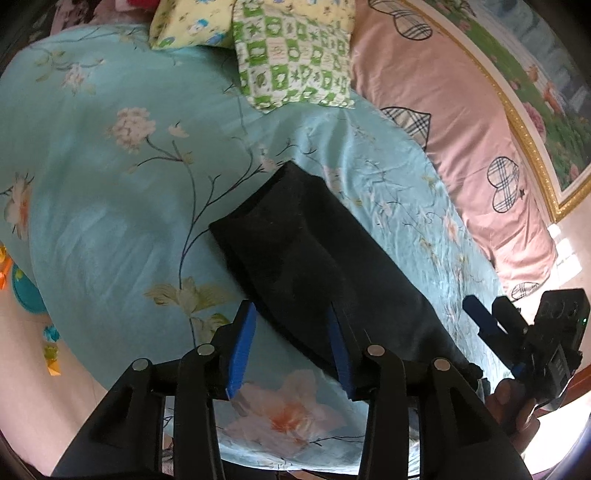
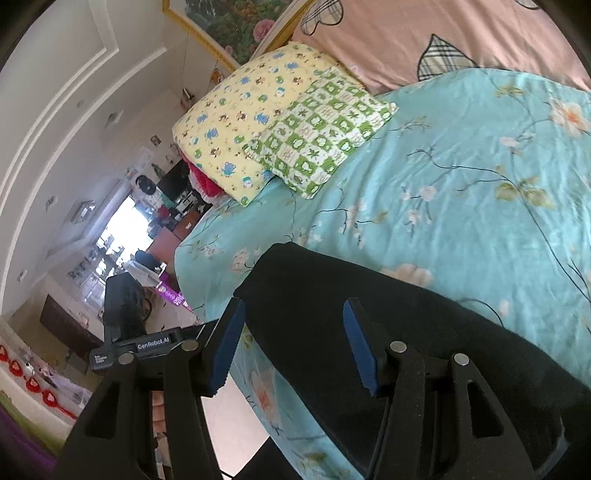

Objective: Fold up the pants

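Observation:
Black pants point(image 1: 317, 254) lie folded lengthwise in a long strip on the turquoise floral bedsheet point(image 1: 110, 206). My left gripper point(image 1: 293, 314) is open just above the strip's near part, blue pads either side, holding nothing. The right gripper shows at the right edge of the left wrist view point(image 1: 480, 314), beside the strip's end. In the right wrist view the pants point(image 2: 369, 295) run under my open right gripper point(image 2: 293, 314), whose right pad point(image 2: 360, 347) is over the cloth and whose left pad point(image 2: 229, 343) is off the bed edge.
A green checked pillow point(image 1: 295, 51) and a yellow printed pillow point(image 1: 188, 22) lie at the far end. A pink quilt point(image 1: 454, 110) with plaid hearts lies along the right side, by a gold-framed picture point(image 1: 535, 96). The floor and furniture point(image 2: 122, 302) lie beyond the bed edge.

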Action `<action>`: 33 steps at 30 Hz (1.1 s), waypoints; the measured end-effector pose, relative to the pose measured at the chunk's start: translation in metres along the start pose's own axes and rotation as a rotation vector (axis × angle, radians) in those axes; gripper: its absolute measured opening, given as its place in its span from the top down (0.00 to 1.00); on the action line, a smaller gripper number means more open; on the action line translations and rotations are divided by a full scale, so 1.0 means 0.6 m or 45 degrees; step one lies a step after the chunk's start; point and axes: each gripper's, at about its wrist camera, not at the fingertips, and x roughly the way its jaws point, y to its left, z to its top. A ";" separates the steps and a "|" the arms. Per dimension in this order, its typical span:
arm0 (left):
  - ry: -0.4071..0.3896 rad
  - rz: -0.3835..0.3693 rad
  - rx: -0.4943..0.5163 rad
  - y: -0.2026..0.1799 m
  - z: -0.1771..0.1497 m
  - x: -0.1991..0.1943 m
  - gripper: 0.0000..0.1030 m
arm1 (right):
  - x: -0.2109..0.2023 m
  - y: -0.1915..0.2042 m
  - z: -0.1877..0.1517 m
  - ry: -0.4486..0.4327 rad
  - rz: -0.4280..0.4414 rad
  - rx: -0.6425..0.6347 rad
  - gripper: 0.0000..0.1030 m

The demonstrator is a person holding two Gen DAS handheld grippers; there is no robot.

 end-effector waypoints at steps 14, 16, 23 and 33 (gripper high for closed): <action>0.046 0.009 -0.130 0.036 0.028 0.056 0.46 | 0.185 0.008 0.084 0.302 -0.008 -0.245 0.44; 0.060 0.001 -0.138 0.042 0.030 0.066 0.45 | 0.217 0.013 0.095 0.361 -0.006 -0.298 0.44; 0.066 -0.025 -0.166 0.054 0.043 0.082 0.45 | 0.301 0.017 0.109 0.492 -0.013 -0.372 0.44; 0.043 -0.024 -0.163 0.052 0.059 0.100 0.47 | 0.363 -0.023 0.116 0.623 0.050 -0.244 0.65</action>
